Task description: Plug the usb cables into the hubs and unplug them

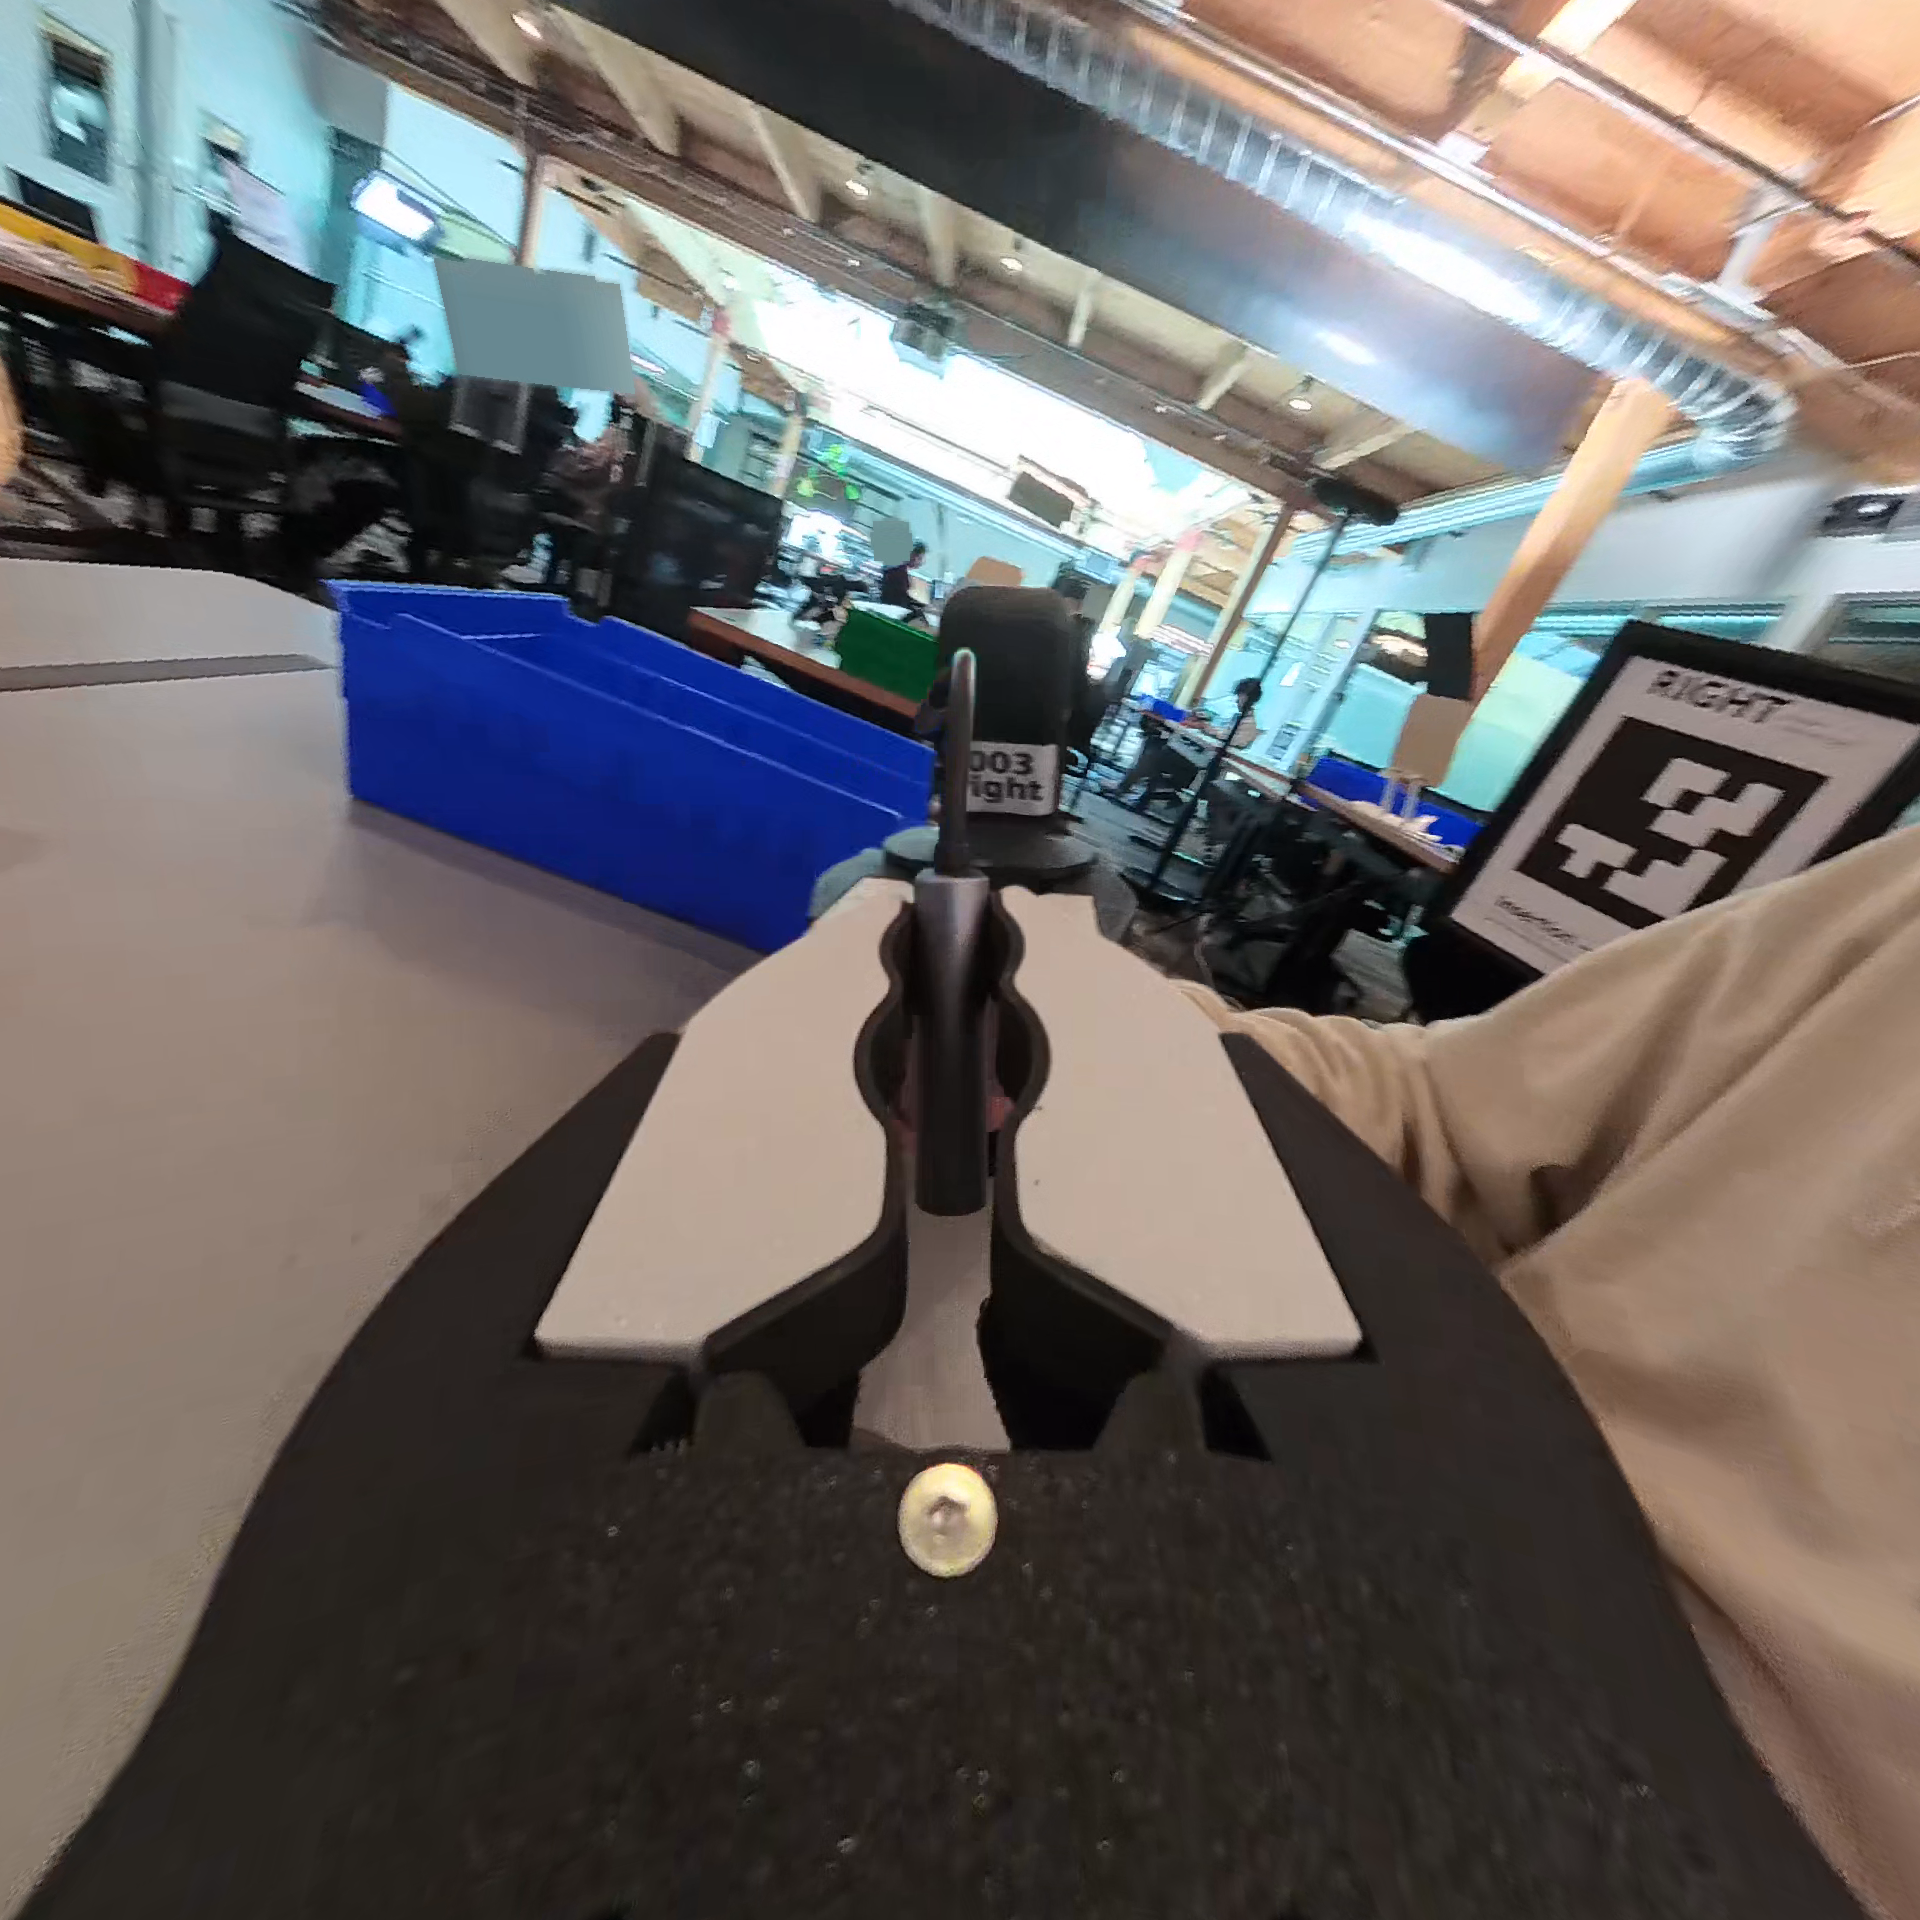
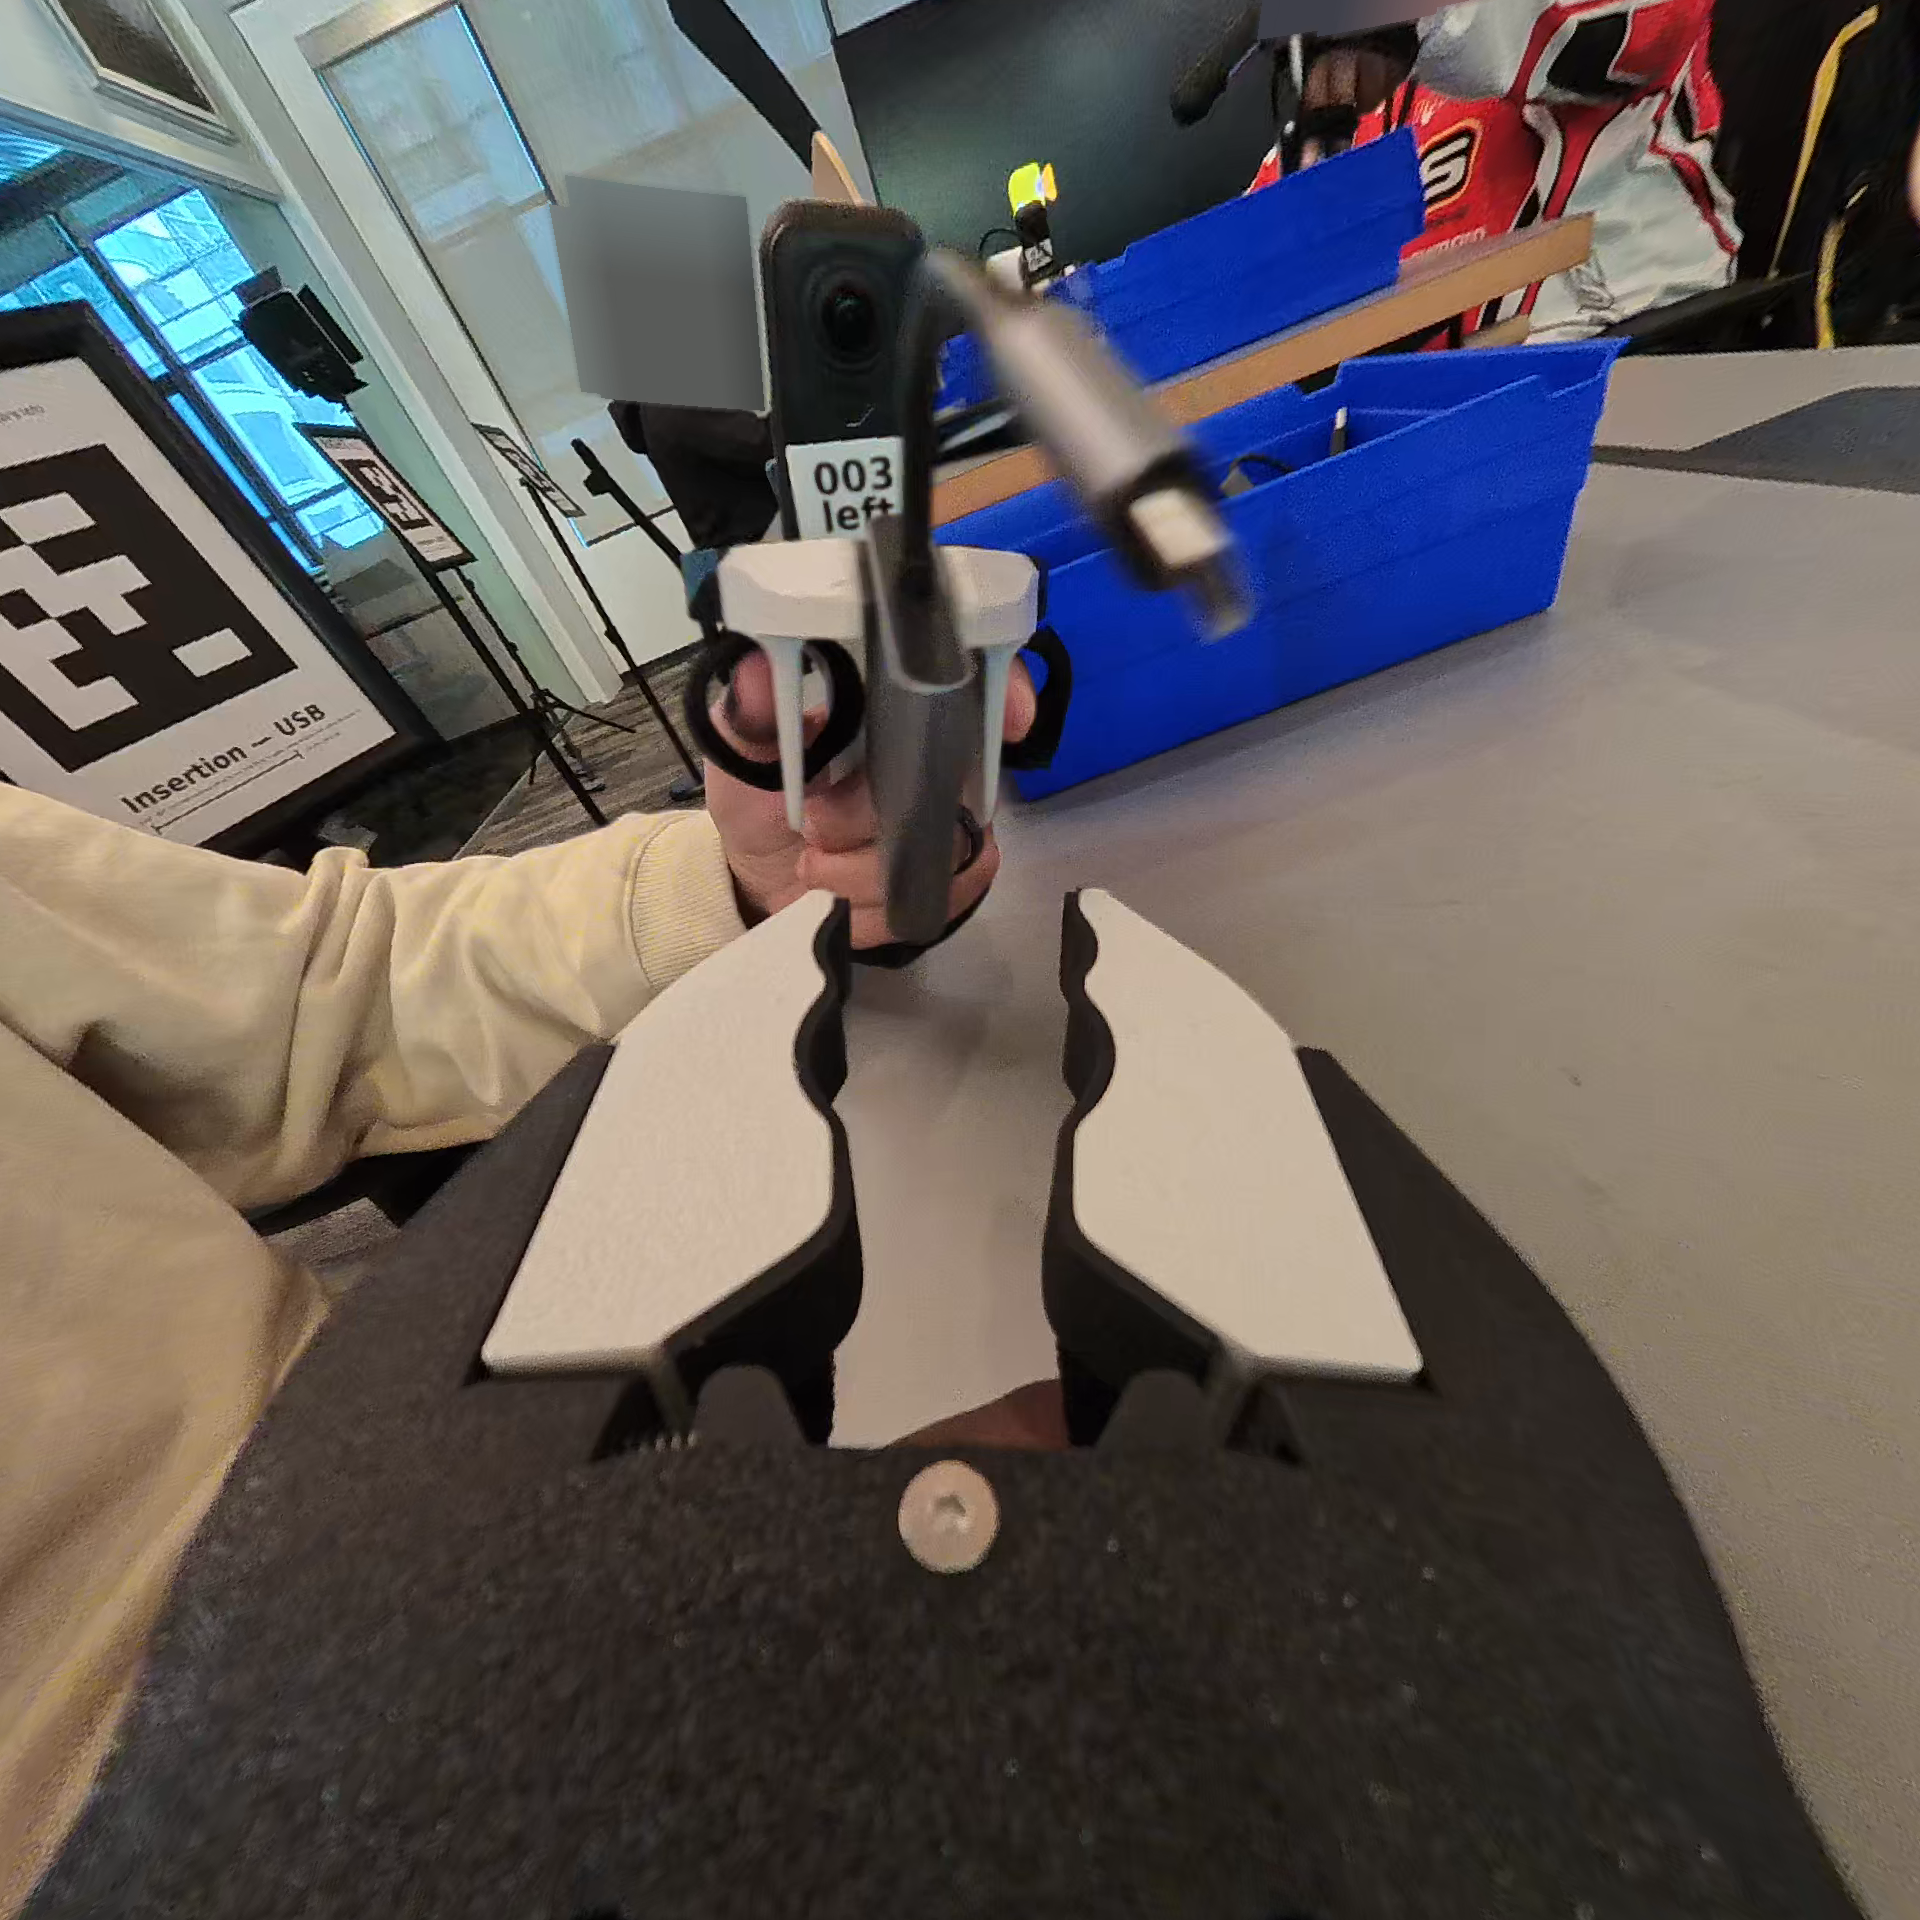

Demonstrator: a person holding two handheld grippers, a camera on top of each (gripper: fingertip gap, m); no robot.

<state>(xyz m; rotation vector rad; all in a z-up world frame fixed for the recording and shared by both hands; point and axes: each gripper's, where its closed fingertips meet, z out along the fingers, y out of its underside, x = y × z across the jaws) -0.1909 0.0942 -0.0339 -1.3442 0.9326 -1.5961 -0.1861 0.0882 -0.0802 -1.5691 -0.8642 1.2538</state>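
Hub (image 2: 920, 769) clamped upright in left gripper (image 1: 951, 935) fingers; its short cable loops, plug (image 2: 1169, 520) dangling at 1 o'clock. Right gripper (image 2: 951, 935) fingers apart, empty. Step, likely: pre-insertion. Next: grasp plug, align with port.

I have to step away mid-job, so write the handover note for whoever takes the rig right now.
Left gripper: shut on the grey hub, held above the grey table.
Right gripper: open, empty, facing the hub.
The hub's own cable loops up; its USB plug hangs free in the air, blurred.
Blue bin beyond holds more cables.
Done: hub picked up.
Left: nothing seen plugged in; take a plug with the right gripper, insert, then unplug.
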